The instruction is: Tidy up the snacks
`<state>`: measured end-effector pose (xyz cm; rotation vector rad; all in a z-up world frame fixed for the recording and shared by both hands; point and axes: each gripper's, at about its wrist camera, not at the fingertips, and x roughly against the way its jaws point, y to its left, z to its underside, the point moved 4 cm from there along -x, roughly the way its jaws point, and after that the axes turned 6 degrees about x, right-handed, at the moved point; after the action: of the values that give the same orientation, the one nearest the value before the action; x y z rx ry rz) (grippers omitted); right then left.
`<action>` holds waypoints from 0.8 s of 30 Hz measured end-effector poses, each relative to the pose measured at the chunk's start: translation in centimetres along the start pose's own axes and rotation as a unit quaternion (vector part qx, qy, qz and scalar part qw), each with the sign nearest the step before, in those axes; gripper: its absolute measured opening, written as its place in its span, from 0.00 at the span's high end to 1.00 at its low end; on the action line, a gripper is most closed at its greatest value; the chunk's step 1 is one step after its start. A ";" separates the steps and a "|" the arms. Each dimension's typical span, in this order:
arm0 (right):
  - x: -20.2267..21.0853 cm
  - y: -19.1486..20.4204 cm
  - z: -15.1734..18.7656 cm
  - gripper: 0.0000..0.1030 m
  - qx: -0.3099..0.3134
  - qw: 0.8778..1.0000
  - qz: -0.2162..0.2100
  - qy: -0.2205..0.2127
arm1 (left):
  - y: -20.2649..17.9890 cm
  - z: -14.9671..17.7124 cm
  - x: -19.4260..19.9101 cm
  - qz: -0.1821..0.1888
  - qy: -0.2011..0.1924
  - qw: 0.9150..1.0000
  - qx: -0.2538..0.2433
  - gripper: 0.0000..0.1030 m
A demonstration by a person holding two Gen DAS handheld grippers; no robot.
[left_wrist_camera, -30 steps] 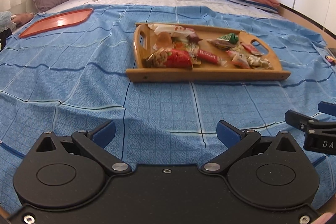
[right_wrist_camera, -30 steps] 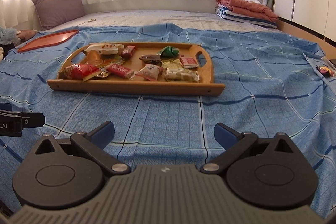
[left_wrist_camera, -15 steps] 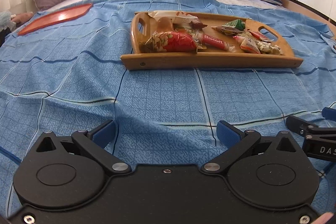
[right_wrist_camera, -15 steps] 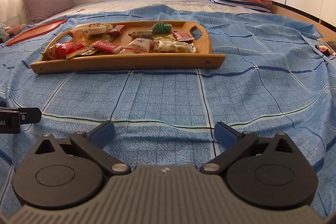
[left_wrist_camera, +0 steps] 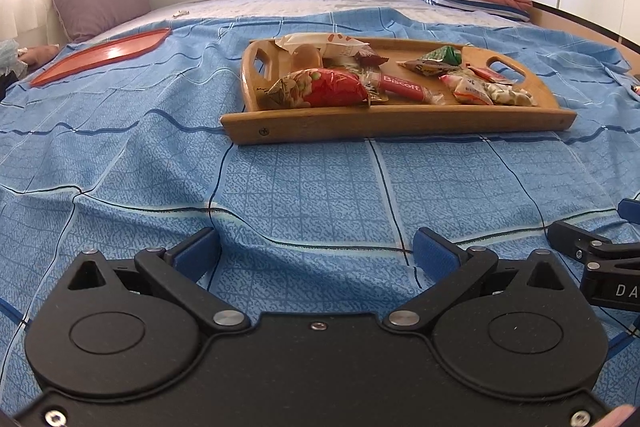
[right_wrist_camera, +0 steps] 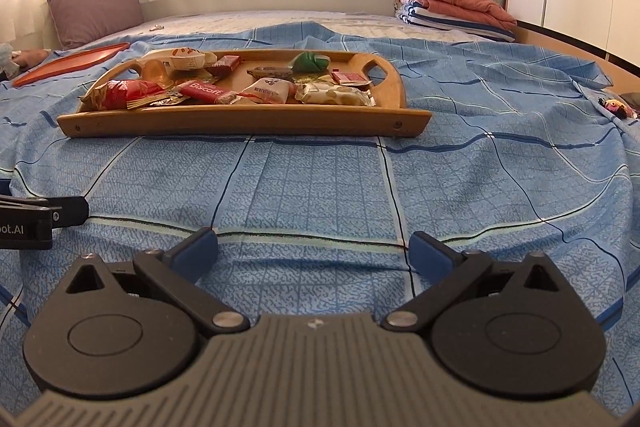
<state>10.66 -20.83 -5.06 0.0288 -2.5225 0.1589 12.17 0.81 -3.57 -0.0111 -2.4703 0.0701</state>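
- The wooden tray [left_wrist_camera: 400, 121] sits in the upper middle of the left wrist frame, long axis running left to right, handle cutouts at each short end.
- On it, the Biscoff bar [right_wrist_camera: 208, 92] lies slanted, and the red peanut bag [left_wrist_camera: 320, 89] lies at the tray's left end.
- Bare blue bedspread [left_wrist_camera: 300, 195] fills the room between tray and both tools; an orange tray [left_wrist_camera: 104, 55] lies well apart at upper left.
- The left gripper [left_wrist_camera: 316, 251] and right gripper [right_wrist_camera: 312, 247] both stand spread wide, holding nothing.
- Compared with a second ago, the tray looms larger and nearer in both views.
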 end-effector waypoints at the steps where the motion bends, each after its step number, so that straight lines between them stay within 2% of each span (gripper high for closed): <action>1: 0.0 0.0 0.0 0.00 0.000 1.000 0.000 -0.001 | 0.0 0.0 0.0 -0.001 -0.001 1.000 -0.002 0.00; 24: 0.1 0.0 0.1 0.00 -0.002 1.000 -0.001 -0.005 | 0.2 0.1 0.0 0.002 -0.004 1.000 -0.007 0.00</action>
<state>10.50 -20.89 -5.09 0.0306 -2.5332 0.1544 12.07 0.97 -3.65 -0.0218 -2.4779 0.0554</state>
